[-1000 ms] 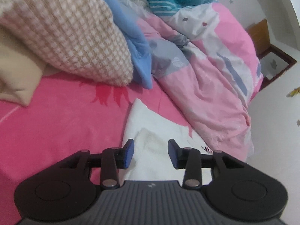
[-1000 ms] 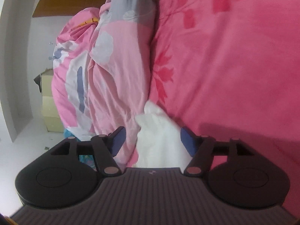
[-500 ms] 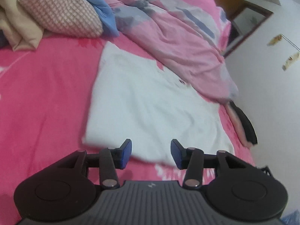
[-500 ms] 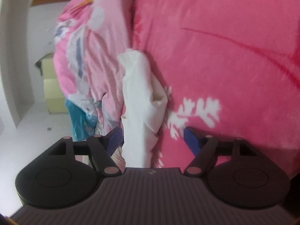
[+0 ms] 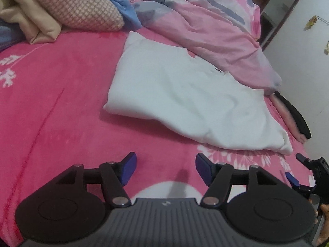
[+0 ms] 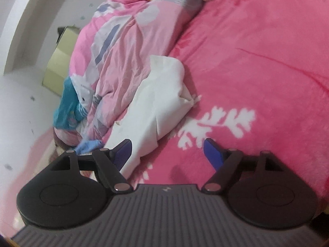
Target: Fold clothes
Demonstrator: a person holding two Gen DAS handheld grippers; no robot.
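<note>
- My left hand-held gripper (image 5: 165,169) hangs over bare pink bed cover (image 5: 51,111), jaws spread wide, nothing between the blue pads (image 5: 128,167)
- From the left wrist view, the white garment (image 5: 185,94) lies flat on the bed at about 1 o'clock from that gripper, apart from it; its folded near edge faces me, and its far side touches the crumpled pink duvet (image 5: 207,26)
- The garment narrows to a corner at 3 o'clock, near the right edge of the bed
- At 4 o'clock in that same view I see the right hand-held gripper (image 5: 296,168) edging in, close to that corner but not touching it
- In the right wrist view, my right hand-held gripper (image 6: 167,151) is also wide open and grips nothing; one blue pad (image 6: 123,151) overlaps the garment's near end, though I cannot tell whether they touch, and the other sits over the white leaf print (image 6: 218,123) on the cover
- There the white garment (image 6: 162,103) runs from 7 o'clock up to 12 o'clock, bunched at the far end, lying along the seam between duvet (image 6: 123,47) and bed cover (image 6: 257,51)
- At 10 to 11 o'clock in the left view, a checked pillow (image 5: 78,6), a beige cloth (image 5: 35,22) and a blue cloth (image 5: 125,8) are piled at the head of the bed, well apart from the garment
- A dark-edged object (image 5: 292,113) lies off the bed's right side at 2 o'clock; too blurred to tell what it is
</note>
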